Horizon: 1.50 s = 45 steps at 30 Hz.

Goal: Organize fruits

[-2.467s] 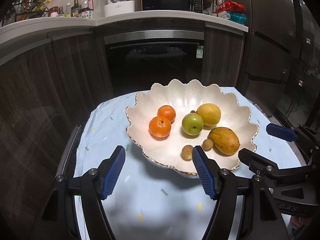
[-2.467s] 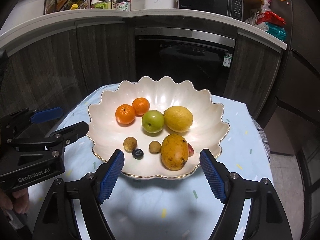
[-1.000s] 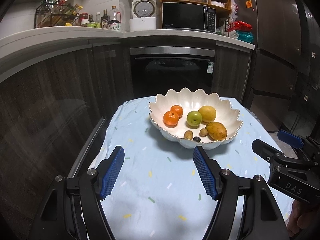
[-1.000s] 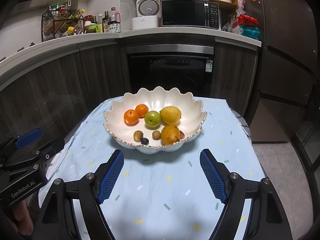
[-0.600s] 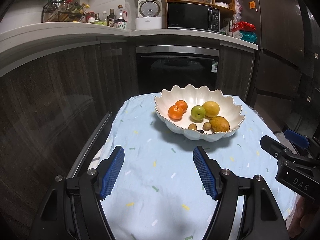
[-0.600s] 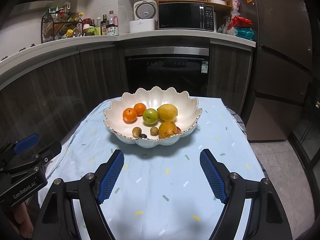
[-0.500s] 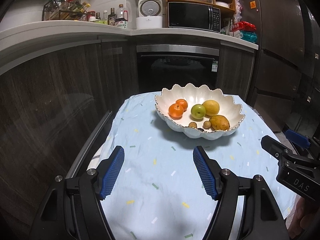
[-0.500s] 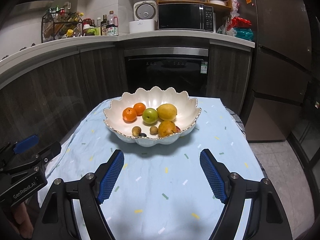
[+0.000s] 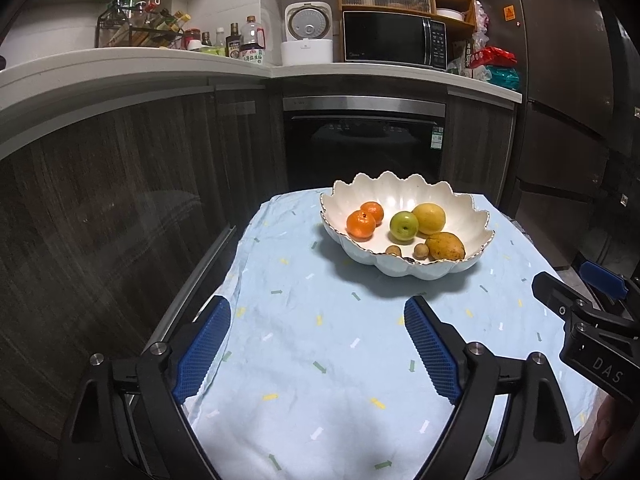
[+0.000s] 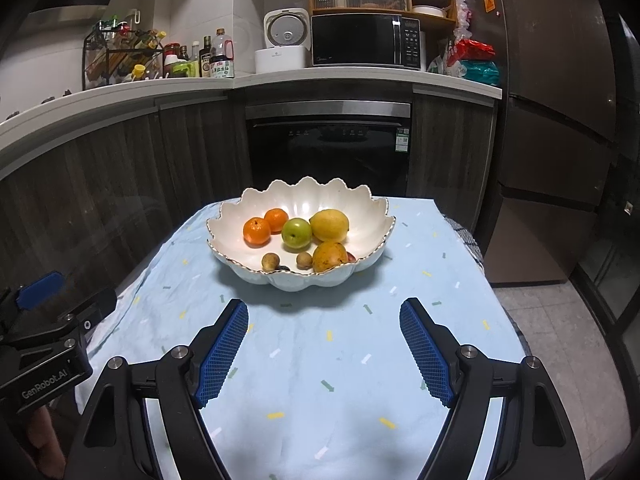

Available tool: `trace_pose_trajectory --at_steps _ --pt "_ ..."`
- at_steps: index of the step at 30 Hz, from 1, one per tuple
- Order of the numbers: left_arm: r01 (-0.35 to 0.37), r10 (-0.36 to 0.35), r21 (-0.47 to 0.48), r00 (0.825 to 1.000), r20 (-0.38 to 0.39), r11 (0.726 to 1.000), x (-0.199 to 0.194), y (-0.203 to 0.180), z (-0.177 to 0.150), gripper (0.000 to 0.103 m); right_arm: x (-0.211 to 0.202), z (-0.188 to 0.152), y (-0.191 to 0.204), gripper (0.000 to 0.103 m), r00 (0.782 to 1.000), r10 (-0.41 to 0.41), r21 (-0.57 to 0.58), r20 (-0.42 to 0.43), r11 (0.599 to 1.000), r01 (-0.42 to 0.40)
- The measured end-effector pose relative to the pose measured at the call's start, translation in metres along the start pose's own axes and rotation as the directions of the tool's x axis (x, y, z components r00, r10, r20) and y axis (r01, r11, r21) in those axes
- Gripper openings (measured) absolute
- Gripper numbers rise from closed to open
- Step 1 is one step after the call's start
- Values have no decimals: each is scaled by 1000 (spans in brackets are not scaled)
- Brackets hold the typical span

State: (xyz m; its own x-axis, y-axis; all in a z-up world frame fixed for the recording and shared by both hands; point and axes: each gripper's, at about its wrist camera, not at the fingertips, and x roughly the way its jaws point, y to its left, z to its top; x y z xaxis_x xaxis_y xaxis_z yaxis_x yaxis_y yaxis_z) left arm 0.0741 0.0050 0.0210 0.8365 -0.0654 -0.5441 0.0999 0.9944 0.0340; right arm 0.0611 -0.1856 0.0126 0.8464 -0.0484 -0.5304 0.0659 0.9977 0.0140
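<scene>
A pale blue tablecloth (image 10: 320, 360) with small scattered coloured flecks is covering the desk (image 9: 192, 280), whose metal edge is showing along the left side in the left wrist view. Behind the desk, dark wood cabinets are running under a white countertop (image 10: 120, 96), with a built-in oven (image 10: 328, 144) straight ahead. On the countertop, a microwave (image 10: 364, 42), a white rice cooker (image 10: 284, 42) and a rack of bottles (image 10: 120, 56) are standing. A tall dark fridge (image 10: 560, 120) is filling the right side of the room.

The scalloped white bowl (image 10: 372, 236) is sitting on the far half of the cloth, holding the fruit: two tangerines (image 10: 257, 231) touching each other at the left, a green apple (image 10: 296, 233) beside a lemon (image 10: 329, 225), a mango (image 10: 329, 257) at the front right, and two small brown fruits (image 10: 270, 261) near the front rim.

The left claw (image 9: 316, 344) is hanging over the near part of the cloth with its blue pads well apart, gripping nothing. The right claw (image 10: 323, 350) is doing the same, wide apart and well short of the bowl. Between the claws and the bowl, bare cloth is lying. The cloth's right edge is dropping toward tiled floor (image 10: 560, 320), and the left edge is lying close to the cabinets.
</scene>
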Motion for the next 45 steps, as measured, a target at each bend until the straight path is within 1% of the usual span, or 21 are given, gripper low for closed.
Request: trace_pose_trajectory --at_steps 5,45 --pt "-2 2 1 1000 -1 1000 0 -1 0 91 -1 0 -2 81 1000 -6 5 2 1000 6" --pt "3 -3 10 1000 -5 1000 0 -3 0 91 -2 -1 -8 82 1000 -10 10 1 1000 10"
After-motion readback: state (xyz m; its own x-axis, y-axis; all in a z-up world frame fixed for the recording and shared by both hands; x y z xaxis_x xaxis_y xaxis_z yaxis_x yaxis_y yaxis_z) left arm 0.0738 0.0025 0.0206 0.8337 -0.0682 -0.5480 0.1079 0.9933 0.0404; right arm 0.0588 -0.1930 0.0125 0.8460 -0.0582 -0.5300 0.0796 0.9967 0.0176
